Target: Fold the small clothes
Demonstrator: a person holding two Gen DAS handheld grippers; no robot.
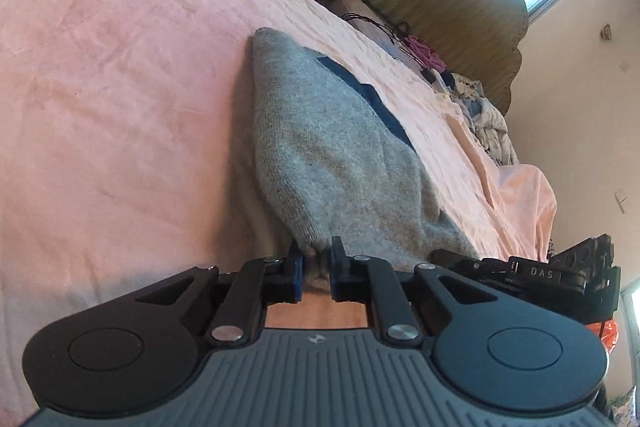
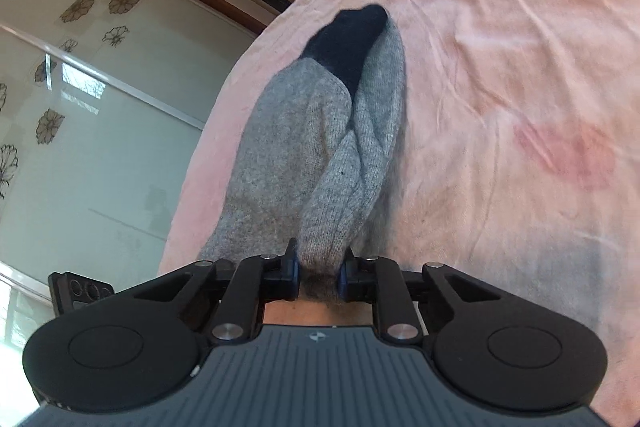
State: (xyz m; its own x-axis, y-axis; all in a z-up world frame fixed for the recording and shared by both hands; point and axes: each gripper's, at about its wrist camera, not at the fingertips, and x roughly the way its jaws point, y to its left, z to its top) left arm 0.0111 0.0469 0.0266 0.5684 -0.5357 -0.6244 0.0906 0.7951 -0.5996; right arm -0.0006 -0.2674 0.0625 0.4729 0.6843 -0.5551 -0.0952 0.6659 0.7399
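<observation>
Sock (image 1: 332, 155) lies on the pink bed (image 1: 120, 87), its long axis running straight away from you, and your left gripper (image 1: 317, 259) and right gripper (image 2: 319, 263) each pinch its near end, side by side, jaws narrow.

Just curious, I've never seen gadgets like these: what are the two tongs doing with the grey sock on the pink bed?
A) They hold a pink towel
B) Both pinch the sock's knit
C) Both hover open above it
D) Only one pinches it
B: the left tongs and the right tongs each have grey sock fabric bunched between their closed blue pads.
</observation>
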